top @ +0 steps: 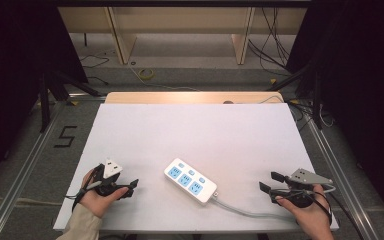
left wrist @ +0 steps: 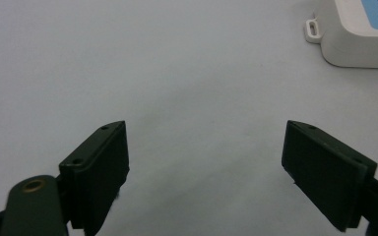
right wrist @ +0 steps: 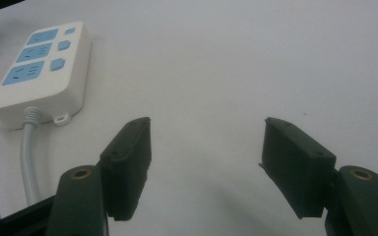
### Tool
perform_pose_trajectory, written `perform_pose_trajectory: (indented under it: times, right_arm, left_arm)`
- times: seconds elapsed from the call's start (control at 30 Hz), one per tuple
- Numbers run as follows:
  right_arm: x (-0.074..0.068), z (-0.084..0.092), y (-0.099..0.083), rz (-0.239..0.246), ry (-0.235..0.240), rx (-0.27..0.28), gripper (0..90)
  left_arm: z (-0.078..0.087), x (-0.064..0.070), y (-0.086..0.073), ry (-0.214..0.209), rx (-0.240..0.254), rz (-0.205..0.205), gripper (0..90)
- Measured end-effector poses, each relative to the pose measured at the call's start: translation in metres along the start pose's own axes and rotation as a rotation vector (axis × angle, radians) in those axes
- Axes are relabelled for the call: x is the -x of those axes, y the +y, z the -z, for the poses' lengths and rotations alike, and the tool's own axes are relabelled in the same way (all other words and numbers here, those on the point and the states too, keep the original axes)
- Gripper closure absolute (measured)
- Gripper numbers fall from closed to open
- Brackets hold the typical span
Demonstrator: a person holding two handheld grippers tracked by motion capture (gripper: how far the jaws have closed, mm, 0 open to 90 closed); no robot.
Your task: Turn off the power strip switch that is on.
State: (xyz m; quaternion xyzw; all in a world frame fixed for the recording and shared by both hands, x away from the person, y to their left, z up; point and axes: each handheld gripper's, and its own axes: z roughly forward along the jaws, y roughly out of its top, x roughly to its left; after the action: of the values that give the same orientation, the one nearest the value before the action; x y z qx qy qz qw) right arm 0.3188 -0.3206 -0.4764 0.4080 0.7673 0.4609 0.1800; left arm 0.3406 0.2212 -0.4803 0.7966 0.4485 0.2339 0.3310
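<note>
Strip [top: 190, 180] sits mid-worktop, near edge, between your two claws. White body, three blue sockets in a row, each with a small button beside it. Long axis runs diagonal: far-left end toward the worktop centre, near-right end where the grey cord [top: 245, 212] exits and trails right along the near edge toward your right hand.

Left claw [top: 130, 186]: jaws spread wide, nothing between them. In the left gripper view it looks across bare worktop [left wrist: 128, 59] with the strip's cord-end corner [left wrist: 354, 34] at top right, so the strip lies ahead and off to that claw's right. Small white block, looks like a plug adapter [top: 112, 168], sits at the far side of your left hand, touching or just beside the gripper body; can't tell from here whether it rests on the worktop or on the gripper.

Right claw [top: 271, 182]: also wide open, empty. In the right gripper view the strip [right wrist: 42, 69] lies ahead-left, cord [right wrist: 27, 162] running back alongside the left jaw.

Judgement: left claw is somewhat nearer the strip, and its tips point at the strip's long side. The right claw is farther from the body but close to the cord end. To steady the strip, you'd close across its short width, so turn the claw square to that diagonal first.
</note>
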Motion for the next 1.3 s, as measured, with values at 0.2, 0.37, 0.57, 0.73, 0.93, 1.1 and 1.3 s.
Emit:
perform_pose_trajectory:
  times: [0.2,0.37,0.57,0.73,0.93,1.1,1.3]
  right_arm:
    - [0.0,0.001,0.0,0.004,-0.002,0.004,36.5]
    - [-0.001,0.001,0.0,0.005,-0.005,0.002,36.5]
    - [-0.001,0.001,0.001,0.006,-0.01,0.007,36.7]
    - [0.0,0.002,0.001,0.009,-0.012,0.009,36.7]
    - [-0.001,0.001,0.001,0.011,-0.016,0.009,36.8]
    - [-0.001,0.001,0.001,0.014,-0.017,0.008,36.9]
    - [-0.001,0.001,0.001,0.013,-0.017,0.005,36.9]
  left_arm:
    - [0.001,0.0,0.001,-0.002,0.009,0.013,20.7]
    - [0.005,-0.001,0.003,0.014,0.022,0.018,29.3]
    - [0.01,-0.003,0.008,0.018,0.048,0.01,60.2]
    - [0.014,-0.004,0.011,0.036,0.047,0.005,77.7]
    - [0.02,-0.008,0.014,0.06,0.036,0.033,89.4]
    - [0.021,-0.01,0.014,0.05,0.033,0.086,89.6]
    - [0.021,-0.009,0.016,0.047,0.013,0.106,89.6]
